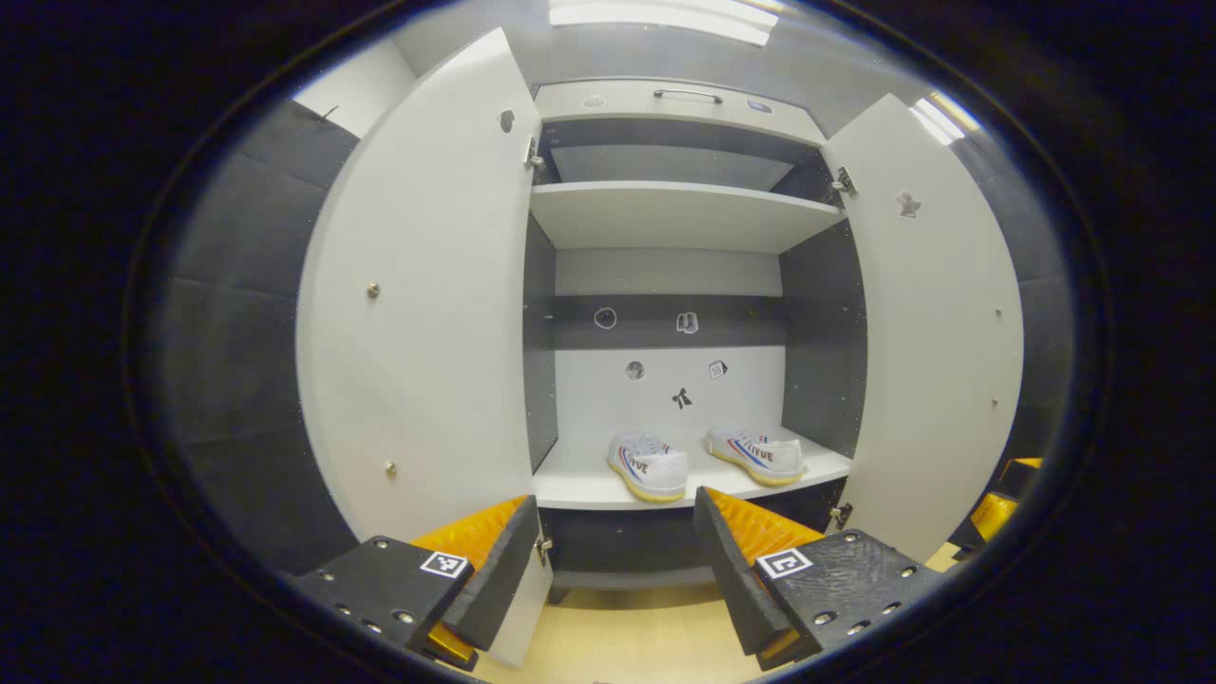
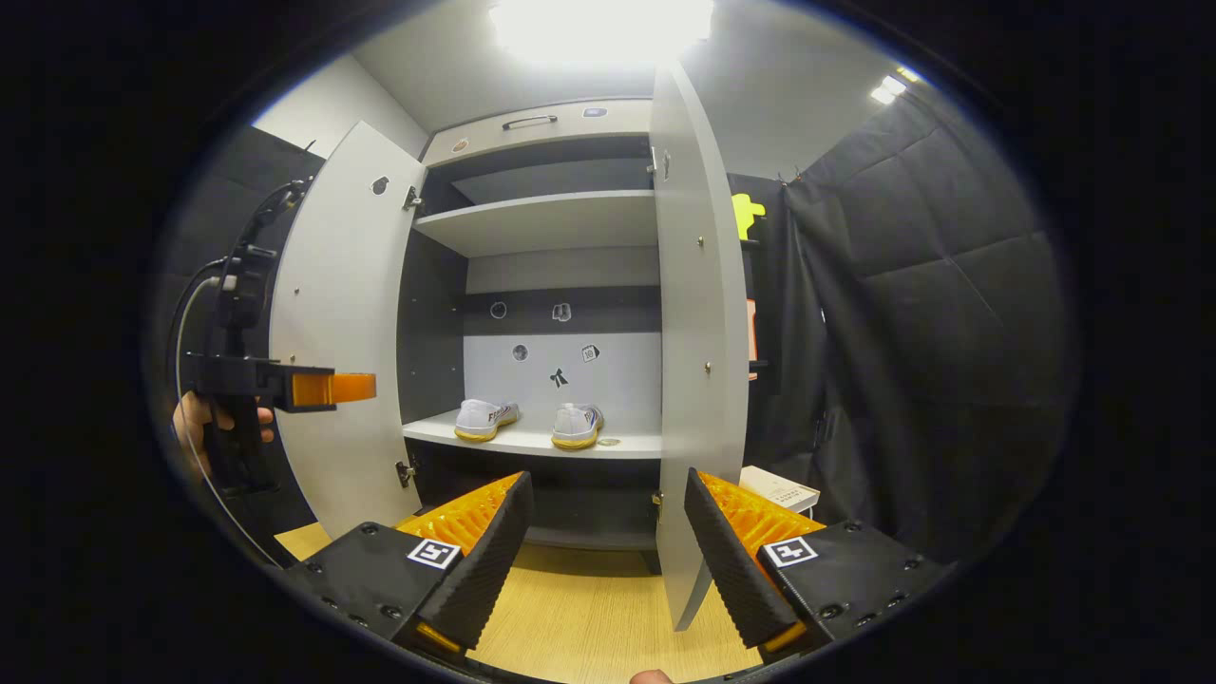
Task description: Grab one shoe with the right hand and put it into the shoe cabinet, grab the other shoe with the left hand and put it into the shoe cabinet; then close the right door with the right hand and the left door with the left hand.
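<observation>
Inside shoe cabinet [image 1: 679, 214] — both shoes [image 1: 649, 465] — doors open.

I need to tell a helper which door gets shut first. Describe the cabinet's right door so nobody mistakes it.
Find the tall open shoe cabinet with two white shoes on its lower shelf. The right door hangs from the cabinet's right edge, nearest the black curtain. Unlike the left door, it carries a small pale figure-shaped sticker.

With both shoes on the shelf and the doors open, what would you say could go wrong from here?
1. The right door stands edge-on close to the right hand-held gripper; a push near its edge may slip off.
2. The nearer shoe sits close to the shelf front, so a closing door might catch it.
3. The left hand-held gripper hangs beside the left door, which could knock it.
</observation>
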Available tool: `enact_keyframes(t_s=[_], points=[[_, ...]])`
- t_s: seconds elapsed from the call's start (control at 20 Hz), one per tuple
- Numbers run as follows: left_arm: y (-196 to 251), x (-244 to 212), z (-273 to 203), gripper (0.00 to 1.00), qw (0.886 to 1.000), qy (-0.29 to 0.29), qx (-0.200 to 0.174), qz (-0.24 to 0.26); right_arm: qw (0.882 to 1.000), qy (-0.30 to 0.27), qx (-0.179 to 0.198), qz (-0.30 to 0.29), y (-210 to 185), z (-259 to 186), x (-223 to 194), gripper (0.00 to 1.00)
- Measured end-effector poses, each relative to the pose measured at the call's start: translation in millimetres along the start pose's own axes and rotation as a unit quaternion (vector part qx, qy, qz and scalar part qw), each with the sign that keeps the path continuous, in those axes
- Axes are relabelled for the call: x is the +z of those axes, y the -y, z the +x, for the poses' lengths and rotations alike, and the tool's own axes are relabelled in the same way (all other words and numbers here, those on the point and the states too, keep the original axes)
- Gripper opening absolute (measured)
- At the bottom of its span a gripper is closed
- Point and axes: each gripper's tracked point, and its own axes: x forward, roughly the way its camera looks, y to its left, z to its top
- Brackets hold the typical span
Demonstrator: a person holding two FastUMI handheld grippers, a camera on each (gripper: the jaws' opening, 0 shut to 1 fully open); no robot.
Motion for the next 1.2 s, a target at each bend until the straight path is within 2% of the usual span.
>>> enact_keyframes(t_s=[0.05, 0.15, 0.2, 0.25, 0.3, 0.4, 0.45, 0.5, 0.6, 0.65, 0.75, 0.8, 1.05, 1.15, 1.2], points=[[-2.1, -5.1, -10.1, 0.98, 1.0, -0.001, 0.001, 0.002, 1.0, 0.001, 0.002, -0.001, -0.9, -1.2, 0.5, 1.0], [-7.2, -12.3, -26.1, 0.98, 1.0, -0.002, 0.004, 0.006, 1.0, 0.002, 0.004, 0.0, -2.4, -1.7, 2.3, 0.96], [-9.7, -15.1, -31.6, 0.98, 1.0, -0.004, 0.005, 0.009, 1.0, 0.002, 0.006, 0.002, -2.7, -2.4, 3.5, 1.0], [-14.1, -18.4, -37.6, 0.93, 1.0, -0.007, 0.008, 0.009, 1.0, 0.002, 0.008, 0.004, -4.0, -2.8, 4.1, 0.96], [-16.9, -19.8, -42.7, 0.98, 1.0, -0.008, 0.01, 0.006, 1.0, 0.001, 0.009, 0.006, -4.0, -3.5, 5.2, 0.96], [-20.4, -23.2, -51.9, 0.98, 1.0, -0.008, 0.011, -0.004, 1.0, -0.001, 0.009, 0.012, -1.5, -5.4, 7.8, 0.96], [-21.9, -24.9, -56.8, 0.93, 1.0, -0.008, 0.013, -0.007, 1.0, -0.002, 0.008, 0.013, 1.7, -5.7, 9.6, 0.96], [-23.0, -24.9, -61.1, 0.98, 1.0, -0.007, 0.013, -0.007, 1.0, -0.004, 0.002, 0.012, 7.8, -6.4, 12.7, 1.0], [-24.1, -28.7, -68.2, 0.98, 1.0, -0.009, 0.013, -0.009, 1.0, -0.001, -0.016, 0.009, 26.9, -9.2, 21.4, 1.0], [-24.4, -30.8, -70.9, 0.93, 1.0, -0.01, 0.013, -0.011, 1.0, 0.001, -0.029, 0.007, 38.8, -10.8, 25.4, 1.0], [-25.7, -35.3, -74.2, 0.93, 1.0, -0.015, 0.015, -0.014, 0.998, 0.005, -0.061, 0.005, 66.3, -11.9, 33.8, 1.0], [-26.4, -36.3, -75.2, 0.98, 1.0, -0.016, 0.015, -0.016, 0.997, 0.007, -0.079, 0.004, 81.4, -13.2, 37.4, 0.96], [-29.7, -38.9, -82.0, 0.93, 0.999, -0.015, 0.019, -0.022, 0.987, 0.02, -0.159, 0.004, 145.1, -15.0, 61.1, 0.96], [-33.3, -39.8, -85.4, 0.93, 0.999, -0.015, 0.024, -0.02, 0.982, 0.027, -0.188, 0.0, 166.3, -8.8, 72.2, 0.99], [-34.7, -41.3, -87.4, 0.98, 0.999, -0.017, 0.025, -0.018, 0.979, 0.029, -0.2, -0.002, 175.2, -3.8, 77.2, 1.0]])
